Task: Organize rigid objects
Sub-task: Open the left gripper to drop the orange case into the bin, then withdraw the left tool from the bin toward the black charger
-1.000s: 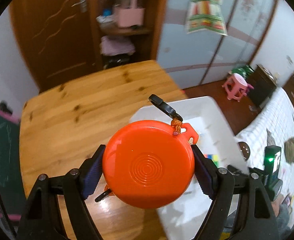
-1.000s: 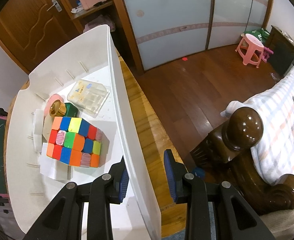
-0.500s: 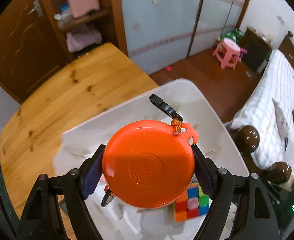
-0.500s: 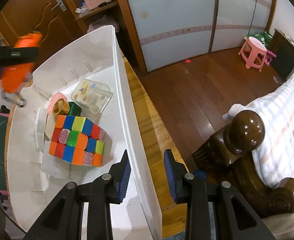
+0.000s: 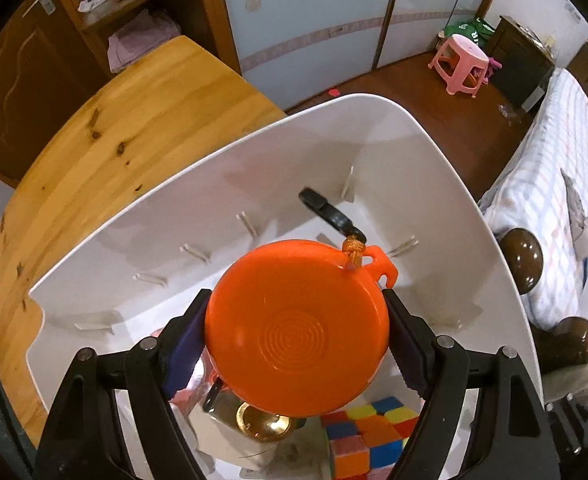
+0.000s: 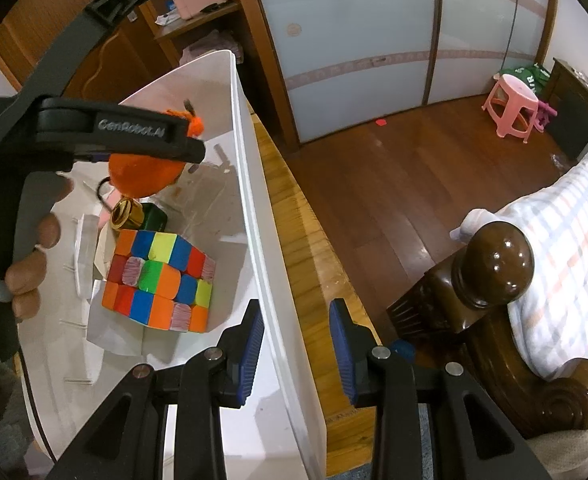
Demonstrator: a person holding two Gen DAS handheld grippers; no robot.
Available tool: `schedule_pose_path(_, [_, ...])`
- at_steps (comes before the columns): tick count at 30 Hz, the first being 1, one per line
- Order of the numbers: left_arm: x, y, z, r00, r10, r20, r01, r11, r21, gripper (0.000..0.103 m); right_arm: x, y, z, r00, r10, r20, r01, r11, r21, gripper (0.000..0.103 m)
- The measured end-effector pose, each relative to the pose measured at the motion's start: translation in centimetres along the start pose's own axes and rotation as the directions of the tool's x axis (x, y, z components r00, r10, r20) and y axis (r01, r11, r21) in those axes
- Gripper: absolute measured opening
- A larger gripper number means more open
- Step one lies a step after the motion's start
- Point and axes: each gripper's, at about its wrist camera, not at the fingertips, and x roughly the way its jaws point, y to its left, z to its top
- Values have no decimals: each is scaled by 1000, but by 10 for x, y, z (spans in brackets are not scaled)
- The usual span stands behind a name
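Observation:
My left gripper [image 5: 295,336] is shut on a round orange case [image 5: 297,324] with a black clip on a cord, held above the inside of the white bin [image 5: 222,184]. The case also shows in the right wrist view [image 6: 142,176]. Below it in the bin lie a colourful puzzle cube [image 6: 158,280], a gold cap on a dark green item [image 6: 128,213] and a clear box, mostly hidden. My right gripper [image 6: 295,350] straddles the bin's right wall [image 6: 254,216], one pad on each side with gaps, open.
The bin stands on a wooden table [image 5: 114,120] near its right edge. A wooden bedpost [image 6: 489,268] and a bed [image 6: 565,248] are close on the right. A pink stool [image 6: 511,104] stands on the floor beyond.
My left gripper has carried the orange case from over the table to over the bin and lower into it. The right gripper has stayed at the bin wall.

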Motion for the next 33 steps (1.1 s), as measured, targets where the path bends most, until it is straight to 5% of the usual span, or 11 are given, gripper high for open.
schedule_pose_path(16, [-59,1,-14,991,-18,131,16,1000,19,92,1,0,-1,1000,-2,4,2,1000,0,34])
schedule_pose_path(33, [-149,40,-75,961,13,277,-7,1000,-22,92,0,1,1,999,-30,9,30,1000,7,34])
